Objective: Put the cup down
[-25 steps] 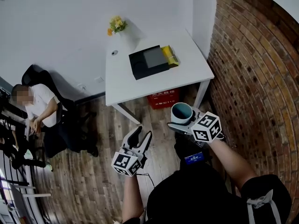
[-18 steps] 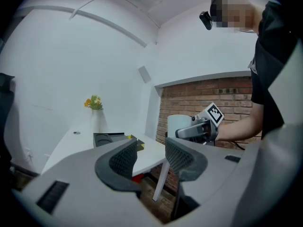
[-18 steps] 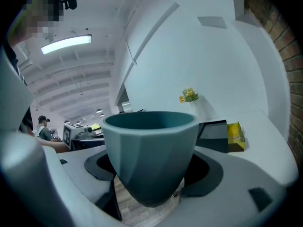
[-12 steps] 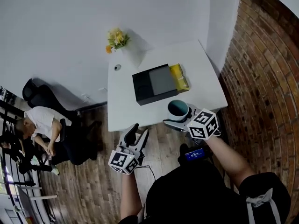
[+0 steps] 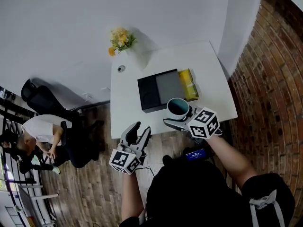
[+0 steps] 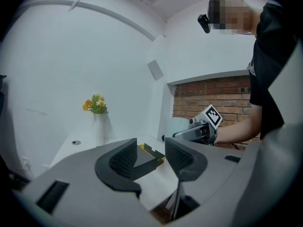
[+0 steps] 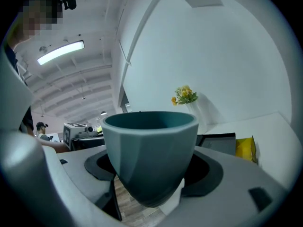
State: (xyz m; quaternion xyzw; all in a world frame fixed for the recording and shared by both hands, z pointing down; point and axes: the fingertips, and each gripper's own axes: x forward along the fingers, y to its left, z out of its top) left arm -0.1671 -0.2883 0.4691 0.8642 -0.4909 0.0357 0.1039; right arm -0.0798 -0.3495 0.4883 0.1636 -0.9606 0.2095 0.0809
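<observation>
A teal faceted cup (image 5: 179,108) (image 7: 150,150) stands upright between the jaws of my right gripper (image 5: 176,119) (image 7: 151,174), which is shut on it. In the head view the cup hangs over the front edge of the white table (image 5: 130,112), just in front of the black box (image 5: 160,89). My left gripper (image 5: 137,135) (image 6: 147,159) is open and holds nothing; it hovers off the table's front edge, over the wooden floor. In the left gripper view the right gripper (image 6: 201,129) shows at the right with the pale cup (image 6: 176,126) in it.
On the table sit a black box with a grey panel, a yellow item (image 5: 188,84) beside it, a white vase of yellow flowers (image 5: 122,41) (image 7: 186,95) and a small round object (image 5: 121,68). A brick wall (image 5: 272,79) is at the right. A seated person (image 5: 40,131) is at the far left.
The view has closed in on the table. The cup in my right gripper has gone from above the floor to over the table's front edge. The left gripper stays open below the edge.
</observation>
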